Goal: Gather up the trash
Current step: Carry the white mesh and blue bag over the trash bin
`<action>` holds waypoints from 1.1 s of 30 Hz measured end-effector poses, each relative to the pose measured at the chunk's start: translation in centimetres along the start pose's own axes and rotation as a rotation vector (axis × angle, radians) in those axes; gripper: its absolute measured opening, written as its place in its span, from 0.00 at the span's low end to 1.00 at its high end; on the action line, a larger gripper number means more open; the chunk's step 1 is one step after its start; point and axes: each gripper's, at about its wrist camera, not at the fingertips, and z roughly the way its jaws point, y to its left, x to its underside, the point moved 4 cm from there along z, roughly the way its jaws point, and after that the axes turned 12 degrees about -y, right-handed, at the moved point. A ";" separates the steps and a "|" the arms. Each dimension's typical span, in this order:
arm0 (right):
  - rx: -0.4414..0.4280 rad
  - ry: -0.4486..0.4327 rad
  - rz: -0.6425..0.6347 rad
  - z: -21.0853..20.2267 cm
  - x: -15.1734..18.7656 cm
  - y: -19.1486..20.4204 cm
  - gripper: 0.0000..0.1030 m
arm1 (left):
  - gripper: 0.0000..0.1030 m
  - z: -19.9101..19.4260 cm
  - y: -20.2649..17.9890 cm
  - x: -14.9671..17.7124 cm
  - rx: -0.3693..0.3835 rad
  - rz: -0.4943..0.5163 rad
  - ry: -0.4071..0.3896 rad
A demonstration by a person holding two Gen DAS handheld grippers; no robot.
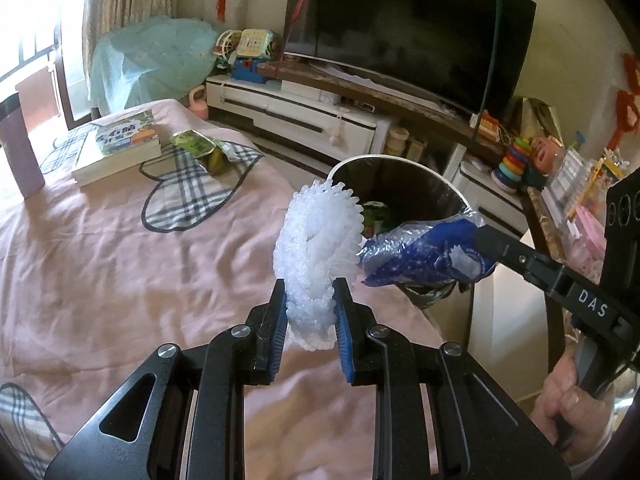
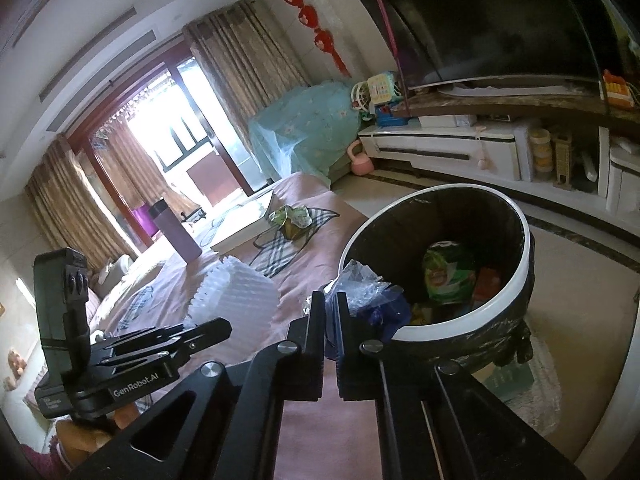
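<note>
Over on the far left of the pink-covered table we leave a purple tumbler standing, and next to it a book lying flat, neither of them rubbish by the look of it. Just right of the book sits a crumpled green wrapper on the plaid patch, well apart from us, and we judge that one remains to be fetched.

Moving to the middle, our left gripper is clamped on a white foam fruit net, pads pinching its lower end so the frilly loop stands up above the fingers. We hold it high over the table edge, we'd say, to clear the bin's rim.

Right of that, our right gripper has its jaws squeezed tight on a crinkly blue and clear plastic bag, the loose end poking out ahead of the fingers and hanging right at the near rim of the trash bin. Thin film needs that hard pinch or it slips.

The bin stands on the floor beside the table, mouth tilted open to us, a green snack packet already inside. Both loads look ready to drop once over the opening.
</note>
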 end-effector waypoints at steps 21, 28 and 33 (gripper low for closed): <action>0.048 -0.087 0.004 -1.0 -4.0 -3.0 0.03 | 0.20 2.8 -4.1 -2.2 0.044 0.080 0.011; 0.070 -0.091 0.012 -0.5 -4.8 -4.6 0.03 | 0.20 4.3 -5.5 -3.0 0.054 0.108 0.016; 0.081 -0.086 0.024 0.0 -5.2 -5.8 0.03 | 0.20 5.6 -6.4 -3.6 0.060 0.123 0.020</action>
